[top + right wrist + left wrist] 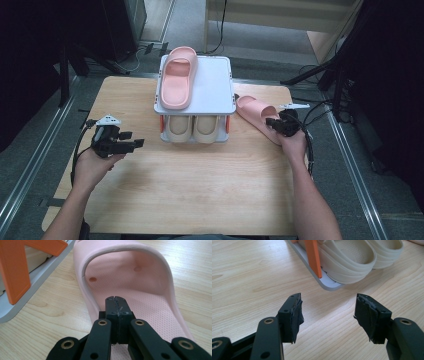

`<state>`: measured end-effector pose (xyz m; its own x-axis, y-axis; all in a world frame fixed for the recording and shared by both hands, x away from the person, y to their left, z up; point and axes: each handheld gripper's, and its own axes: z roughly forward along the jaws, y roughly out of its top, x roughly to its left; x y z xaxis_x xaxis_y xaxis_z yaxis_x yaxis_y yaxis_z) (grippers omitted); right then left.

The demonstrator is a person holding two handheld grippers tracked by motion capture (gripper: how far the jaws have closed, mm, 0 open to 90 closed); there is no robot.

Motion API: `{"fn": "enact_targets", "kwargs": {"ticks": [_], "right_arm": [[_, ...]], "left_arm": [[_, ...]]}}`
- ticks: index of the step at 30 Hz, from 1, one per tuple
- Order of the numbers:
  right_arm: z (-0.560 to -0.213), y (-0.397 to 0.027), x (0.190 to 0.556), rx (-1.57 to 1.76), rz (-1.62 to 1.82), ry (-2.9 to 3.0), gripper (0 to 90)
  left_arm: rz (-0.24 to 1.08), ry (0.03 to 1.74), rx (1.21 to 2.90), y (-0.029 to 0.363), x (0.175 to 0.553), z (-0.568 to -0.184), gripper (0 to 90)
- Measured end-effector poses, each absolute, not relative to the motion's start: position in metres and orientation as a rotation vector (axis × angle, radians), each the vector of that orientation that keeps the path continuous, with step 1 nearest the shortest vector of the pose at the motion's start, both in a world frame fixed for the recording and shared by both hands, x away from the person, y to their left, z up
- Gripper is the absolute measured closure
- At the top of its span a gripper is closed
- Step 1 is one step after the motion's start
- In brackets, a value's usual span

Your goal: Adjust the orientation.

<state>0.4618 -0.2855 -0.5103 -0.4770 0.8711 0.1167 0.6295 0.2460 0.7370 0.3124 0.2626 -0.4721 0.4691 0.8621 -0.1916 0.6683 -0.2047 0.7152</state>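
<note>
My right gripper [116,299], jaws pressed fully together on nothing, noses into the heel of the pink slipper [140,290] lying on the table [200,190] just right of the shoe rack [220,107]. I judge it should open, then straddle the slipper's side wall. My left gripper [328,312] waits wide open, empty.

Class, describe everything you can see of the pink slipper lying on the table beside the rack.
The pink slipper is a one-piece slide of soft, foam-like material, with a wide strap over the toe end and a finely dotted footbed. It lies sole down on the wooden table, just right of the grey rack, angled with its toe toward the rack. The right tool, jaws shut together with nothing between them, sits over the heel end of the footbed; whether it touches is unclear.
</note>
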Motion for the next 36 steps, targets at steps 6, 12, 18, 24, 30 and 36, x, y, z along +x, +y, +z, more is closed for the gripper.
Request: {"fn": "enact_targets", "kwargs": {"ticks": [6,12,18,24,30,36], "right_arm": [[-0.511,-0.279,0.463,1.403,1.083,2.227,90.0],[-0.511,-0.264,0.460,1.403,1.086,2.255,90.0],[-0.510,-0.248,0.456,1.378,1.078,2.274,90.0],[-0.511,-0.240,0.454,1.395,1.089,2.270,90.0],[-0.511,-0.231,0.451,1.385,1.085,2.276,89.7],[-0.505,-0.237,0.449,1.386,1.099,2.263,84.7]], "left_arm": [[0.313,1.285,1.952,0.265,0.311,-0.475,38.7],[0.311,1.287,1.948,0.266,0.312,-0.474,38.5],[0.313,1.282,1.952,0.265,0.314,-0.475,38.5],[0.304,1.280,1.956,0.263,0.316,-0.476,38.5],[0.291,1.273,1.974,0.260,0.318,-0.477,38.5],[0.275,1.256,1.957,0.259,0.320,-0.476,38.6]]}}
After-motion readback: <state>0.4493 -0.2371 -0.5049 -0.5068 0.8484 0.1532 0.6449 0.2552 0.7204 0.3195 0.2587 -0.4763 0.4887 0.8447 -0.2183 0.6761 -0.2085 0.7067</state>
